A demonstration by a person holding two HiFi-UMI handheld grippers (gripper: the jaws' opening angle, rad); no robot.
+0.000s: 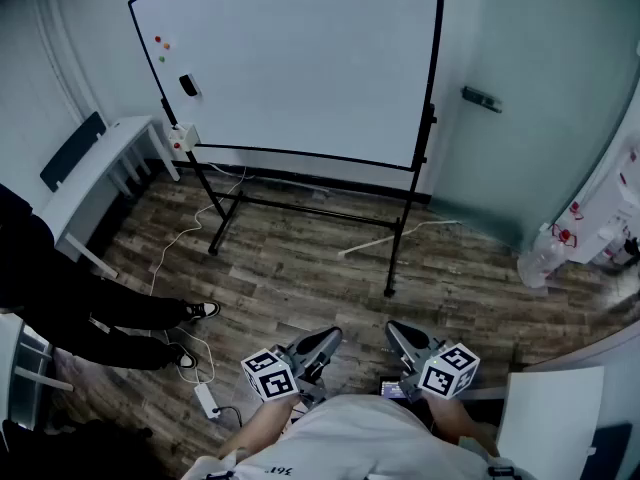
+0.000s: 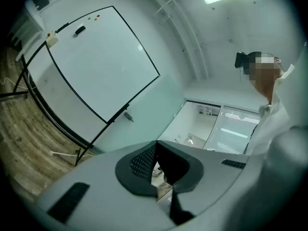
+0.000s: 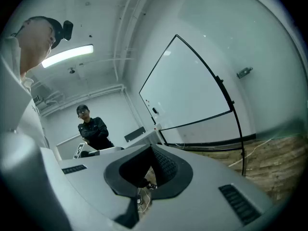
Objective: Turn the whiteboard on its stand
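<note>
I have both claws low in the frame's bottom centre, close to my body, each with its marker cube at the rear. The left claw [image 1: 322,344] has its jaws drawn together with nothing between them; its own view shows the dark pads [image 2: 144,160] meeting at the tips. The right claw [image 1: 397,332] is closed too and equally empty, with its pads [image 3: 163,165] meeting at the tips.

The whiteboard [image 1: 290,58] fills the upper middle of the head view, its white face towards me, and hangs in its black stand [image 1: 300,209], which rests on the wooden floor [image 1: 300,268]. It is well apart from both claws. A dark eraser [image 1: 188,85] and a few small coloured magnets [image 1: 161,44] sit near its left edge.

At the left edge a person in black [image 1: 80,313] stands beside a white tabletop [image 1: 100,158]. A white cable runs across the floor to a power strip [image 1: 207,400] at lower left.
</note>
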